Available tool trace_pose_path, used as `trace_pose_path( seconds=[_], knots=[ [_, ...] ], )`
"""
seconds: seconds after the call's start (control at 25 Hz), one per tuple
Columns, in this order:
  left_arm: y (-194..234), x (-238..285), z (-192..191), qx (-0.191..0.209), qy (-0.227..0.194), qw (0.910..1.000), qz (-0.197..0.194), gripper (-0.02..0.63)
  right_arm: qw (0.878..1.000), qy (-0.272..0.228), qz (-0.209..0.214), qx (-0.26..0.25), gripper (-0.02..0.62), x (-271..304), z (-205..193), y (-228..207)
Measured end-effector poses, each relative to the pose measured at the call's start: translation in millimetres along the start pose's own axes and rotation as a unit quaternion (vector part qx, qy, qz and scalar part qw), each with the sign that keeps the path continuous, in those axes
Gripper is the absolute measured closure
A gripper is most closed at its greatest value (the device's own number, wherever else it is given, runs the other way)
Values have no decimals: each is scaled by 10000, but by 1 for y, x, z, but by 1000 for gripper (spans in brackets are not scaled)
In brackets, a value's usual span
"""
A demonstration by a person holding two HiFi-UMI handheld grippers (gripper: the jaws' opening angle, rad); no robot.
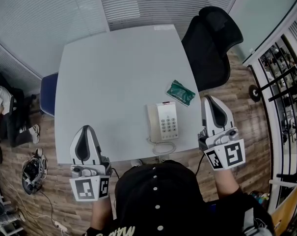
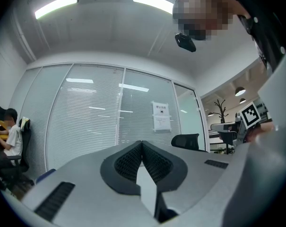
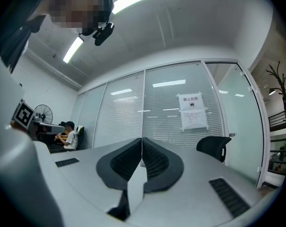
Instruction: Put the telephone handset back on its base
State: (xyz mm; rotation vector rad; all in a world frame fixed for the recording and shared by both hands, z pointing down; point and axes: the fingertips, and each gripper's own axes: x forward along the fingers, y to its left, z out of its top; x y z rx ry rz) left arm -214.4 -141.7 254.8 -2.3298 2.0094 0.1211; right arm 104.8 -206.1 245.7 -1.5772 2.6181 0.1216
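closed grippers (image 1: 87, 130) (image 1: 207, 100) flank telephone (image 1: 163, 122) at table (image 1: 120, 149) edge

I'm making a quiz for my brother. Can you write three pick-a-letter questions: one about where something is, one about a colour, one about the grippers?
1. Where is the green packet? A) on the floor B) on the table, beyond the telephone C) on a chair
2. What colour is the office chair at the table's far right? A) red B) yellow C) black
3. How are the left gripper and right gripper? A) shut, empty B) wide open C) holding the telephone
Answers: B, it lies on the tabletop; C, back and seat are black; A, each gripper view shows jaws together, nothing between.
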Motion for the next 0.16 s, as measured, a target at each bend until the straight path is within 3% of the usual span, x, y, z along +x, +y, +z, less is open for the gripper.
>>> trace_pose_path(
  seconds=[0.16],
  knots=[
    [-1,2,-1,-10,10,10000,-18,591,10000,22,-8,15,563,1,-1,-2]
  ],
)
